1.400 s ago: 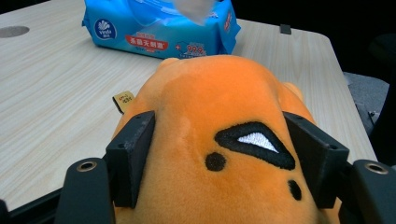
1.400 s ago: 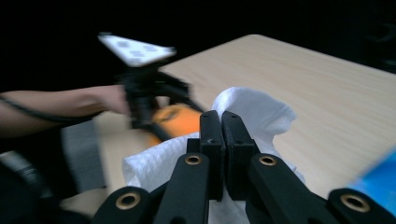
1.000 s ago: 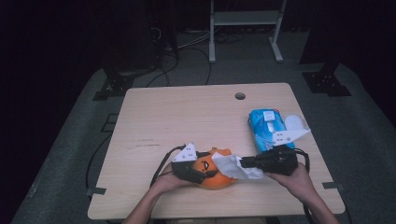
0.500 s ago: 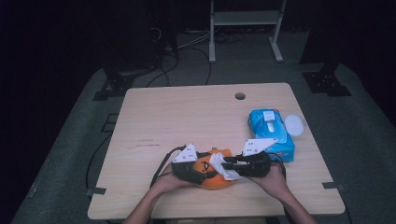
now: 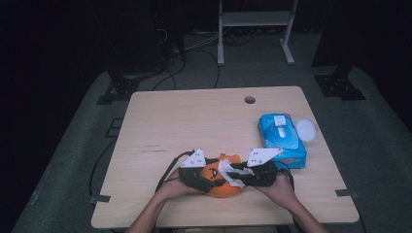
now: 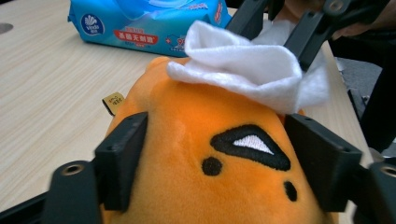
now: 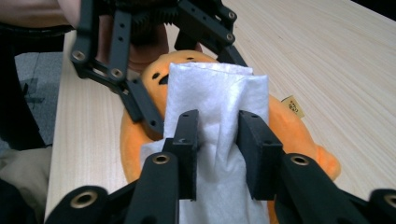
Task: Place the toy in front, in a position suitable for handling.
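The left gripper point(image 6: 215, 158) jaws clamp the orange plush toy point(image 6: 205, 140) at the near tabletop edge, while the right gripper point(image 7: 217, 140) jaws pinch the white folded wipe point(image 7: 219, 98) directly on top of it.

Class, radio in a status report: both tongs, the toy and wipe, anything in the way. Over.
Left tongs clamp orange plush toy. Right tongs grip white wipe, pressed on toy. Blue wipes pack sits aside, nothing in the way.

Plush toy point(image 6: 205, 140): orange, black embroidered marks, one with white centre; small yellow tag at its 9 o'clock. Wipe point(image 7: 219, 107): plain white. Wipe pack point(image 5: 282, 138): blue, white flap on top, red label strip on side. Gripper jaws: black. Table point(image 5: 194, 121): light wood grain.
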The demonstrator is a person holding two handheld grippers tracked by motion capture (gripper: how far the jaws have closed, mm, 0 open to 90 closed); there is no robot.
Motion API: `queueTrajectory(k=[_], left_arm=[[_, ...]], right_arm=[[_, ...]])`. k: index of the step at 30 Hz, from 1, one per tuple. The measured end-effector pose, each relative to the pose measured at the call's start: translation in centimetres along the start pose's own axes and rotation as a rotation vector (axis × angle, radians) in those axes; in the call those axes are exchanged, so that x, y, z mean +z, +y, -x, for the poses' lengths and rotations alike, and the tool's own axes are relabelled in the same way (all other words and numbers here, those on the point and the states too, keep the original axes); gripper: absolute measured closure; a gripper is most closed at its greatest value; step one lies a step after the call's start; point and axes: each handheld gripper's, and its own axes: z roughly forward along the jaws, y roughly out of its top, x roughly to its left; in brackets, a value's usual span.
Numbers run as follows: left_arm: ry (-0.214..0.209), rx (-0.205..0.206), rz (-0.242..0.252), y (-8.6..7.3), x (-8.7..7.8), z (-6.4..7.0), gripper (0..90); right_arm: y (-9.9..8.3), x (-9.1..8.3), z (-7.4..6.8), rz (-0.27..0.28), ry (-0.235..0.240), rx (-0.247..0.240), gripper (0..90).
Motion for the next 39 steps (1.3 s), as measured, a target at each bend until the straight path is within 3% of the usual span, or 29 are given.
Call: queueTrajectory(k=[5, 8, 12, 22, 26, 27, 31, 33, 36, 39], left_arm=[[0.000, -0.032, -0.037, 0.8, -0.9, -0.2, 15.2], [0.003, -0.012, -0.062, 0.8, -1.2, -0.1, 15.3], [0.013, 0.019, -0.084, 0.8, -1.5, -0.2, 26.6], [0.002, -0.009, -0.059, 0.1, -1.7, -1.0, 29.7], [-0.004, -0.009, -0.070, 0.4, -1.8, -0.9, 27.5], [-0.036, -0.040, -0.059, 0.7, -2.1, -1.0, 18.8], [-0.047, -0.044, -0.069, 0.7, -2.8, -1.1, 18.1], [-0.049, -0.038, -0.070, 0.7, -2.9, -1.2, 19.4], [-0.041, -0.018, -0.088, 0.5, -2.9, -1.2, 30.4], [-0.008, 0.000, -0.096, 0.4, -2.3, -1.2, 34.9]], right_arm=[[-0.4, 0.6, -0.2, 0.001, -0.001, 0.015, 73.2], [-0.4, 0.6, -0.2, -0.002, -0.002, 0.022, 76.4], [-0.2, 0.2, -0.3, -0.011, -0.017, 0.010, 81.4], [-1.4, -1.3, 0.4, -0.026, -0.037, 0.046, 83.8], [-2.3, -2.0, 0.8, -0.033, -0.043, 0.077, 83.9], [-2.6, -2.3, 0.9, -0.030, -0.038, 0.094, 83.8], [-2.7, -2.1, 0.8, -0.035, -0.042, 0.084, 83.8], [-2.7, -2.1, 0.8, -0.035, -0.043, 0.084, 83.8], [-2.7, -2.1, 0.9, -0.030, -0.040, 0.089, 83.8], [-2.8, -2.0, 0.9, -0.034, -0.045, 0.101, 83.8]])
